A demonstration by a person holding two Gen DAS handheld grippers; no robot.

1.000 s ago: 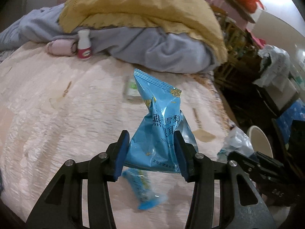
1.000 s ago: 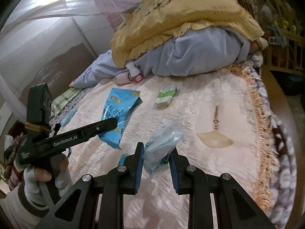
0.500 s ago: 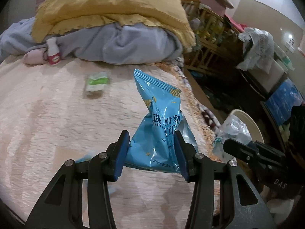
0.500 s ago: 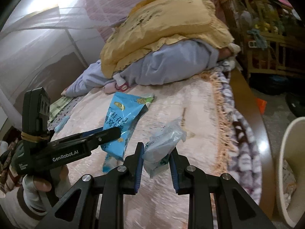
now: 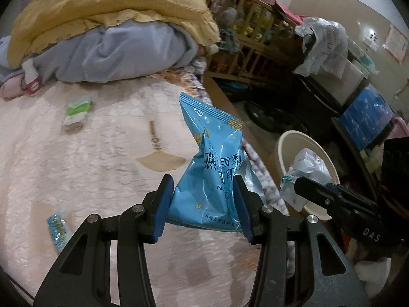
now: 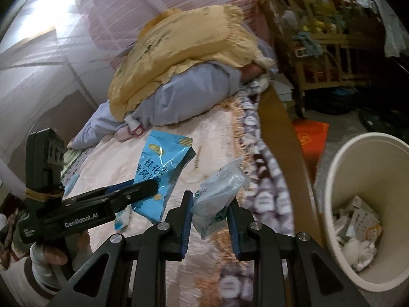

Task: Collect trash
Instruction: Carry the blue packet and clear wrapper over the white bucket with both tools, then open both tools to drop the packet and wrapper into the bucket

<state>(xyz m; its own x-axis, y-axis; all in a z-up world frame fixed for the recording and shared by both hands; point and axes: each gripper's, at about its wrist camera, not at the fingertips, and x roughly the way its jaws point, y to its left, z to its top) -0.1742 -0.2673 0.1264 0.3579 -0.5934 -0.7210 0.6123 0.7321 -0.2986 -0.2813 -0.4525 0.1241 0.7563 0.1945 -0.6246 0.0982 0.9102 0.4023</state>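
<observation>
My left gripper [image 5: 203, 204] is shut on a blue snack bag [image 5: 217, 163], held upright above the bed's right edge; the bag also shows in the right wrist view [image 6: 161, 168]. My right gripper [image 6: 209, 217] is shut on a crumpled clear plastic wrapper [image 6: 219, 189], which shows in the left wrist view [image 5: 304, 174] in front of the bin. A cream trash bin [image 6: 334, 179] stands on the floor beside the bed, with paper trash inside. It also shows in the left wrist view [image 5: 283, 145].
On the pink bedspread [image 5: 76, 168] lie a green-white packet [image 5: 76, 110] and a small blue wrapper [image 5: 57, 226]. A yellow blanket [image 5: 107, 7] over grey bedding, a small white bottle [image 5: 32, 79], a wooden crib [image 6: 319, 38] and floor clutter lie beyond.
Both grippers have swung right, off the middle of the bed toward its edge, each still holding its item. The trash bin has come into view by the right gripper.
</observation>
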